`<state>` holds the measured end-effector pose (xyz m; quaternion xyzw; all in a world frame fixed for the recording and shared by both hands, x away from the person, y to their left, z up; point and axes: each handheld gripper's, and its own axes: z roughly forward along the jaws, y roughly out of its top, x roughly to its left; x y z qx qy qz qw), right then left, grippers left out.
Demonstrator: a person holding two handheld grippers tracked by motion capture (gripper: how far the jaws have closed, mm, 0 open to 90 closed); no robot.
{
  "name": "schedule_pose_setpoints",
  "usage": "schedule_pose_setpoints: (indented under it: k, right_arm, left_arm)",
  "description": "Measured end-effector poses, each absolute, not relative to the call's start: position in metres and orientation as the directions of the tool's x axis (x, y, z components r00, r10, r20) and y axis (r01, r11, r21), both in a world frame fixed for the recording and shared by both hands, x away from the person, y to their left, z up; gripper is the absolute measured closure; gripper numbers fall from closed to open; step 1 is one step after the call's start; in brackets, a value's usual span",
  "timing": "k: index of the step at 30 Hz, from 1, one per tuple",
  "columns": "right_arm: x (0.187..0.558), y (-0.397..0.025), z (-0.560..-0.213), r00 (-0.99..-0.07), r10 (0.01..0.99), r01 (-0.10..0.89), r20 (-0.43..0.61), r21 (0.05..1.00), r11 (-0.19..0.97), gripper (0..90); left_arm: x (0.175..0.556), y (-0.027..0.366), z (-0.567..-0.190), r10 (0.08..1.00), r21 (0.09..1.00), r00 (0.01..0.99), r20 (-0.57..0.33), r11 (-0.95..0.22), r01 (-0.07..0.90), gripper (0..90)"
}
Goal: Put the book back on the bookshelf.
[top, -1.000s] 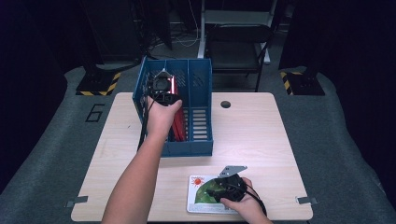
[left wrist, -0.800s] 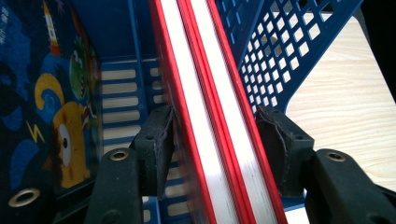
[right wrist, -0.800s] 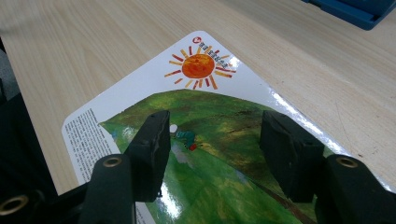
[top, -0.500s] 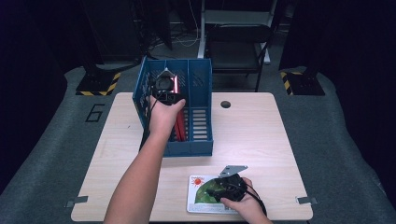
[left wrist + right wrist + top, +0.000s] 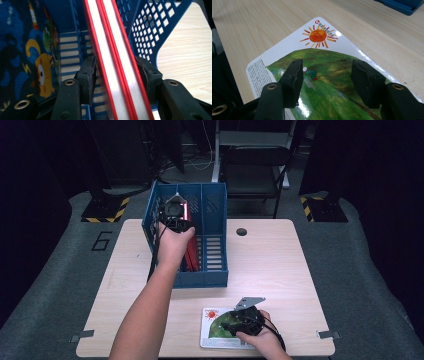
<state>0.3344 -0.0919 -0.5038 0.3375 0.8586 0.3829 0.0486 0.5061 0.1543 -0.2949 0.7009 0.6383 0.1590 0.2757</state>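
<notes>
Books with red covers [image 5: 117, 65] stand upright in the blue perforated plastic rack [image 5: 212, 205], white page edges facing the left gripper [image 5: 117, 72], whose fingers [image 5: 87, 75] pinch the pair from both sides. A dark-blue cartoon-printed book [image 5: 30, 60] stands in the neighbouring slot. The rack sits on the pale wood-grain bench [image 5: 270, 255]. Near the bench's front edge, the right gripper [image 5: 327, 75] hovers with fingers [image 5: 293, 75] spread over a flat, glossy picture book [image 5: 317, 37] showing an orange sun and green hill.
</notes>
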Motion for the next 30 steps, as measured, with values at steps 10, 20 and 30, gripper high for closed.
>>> schedule_pose_setpoints:
  k: [10,20,30]
  right_arm:
    - [0.334,-0.092,-0.504,-0.768,0.616,0.544,0.175,0.686,0.483,42.6]
    - [0.335,-0.093,-0.503,-0.767,0.616,0.549,0.181,0.680,0.485,42.6]
    - [0.335,-0.093,-0.503,-0.772,0.607,0.547,0.188,0.683,0.484,42.4]
  left_arm:
    - [0.511,0.155,-0.295,0.990,0.560,0.073,-0.122,0.008,0.828,57.5]
    - [0.518,0.146,-0.310,0.990,0.545,0.074,-0.124,0.006,0.838,56.1]
    - [0.520,0.143,-0.308,0.993,0.533,0.081,-0.091,-0.020,0.846,61.8]
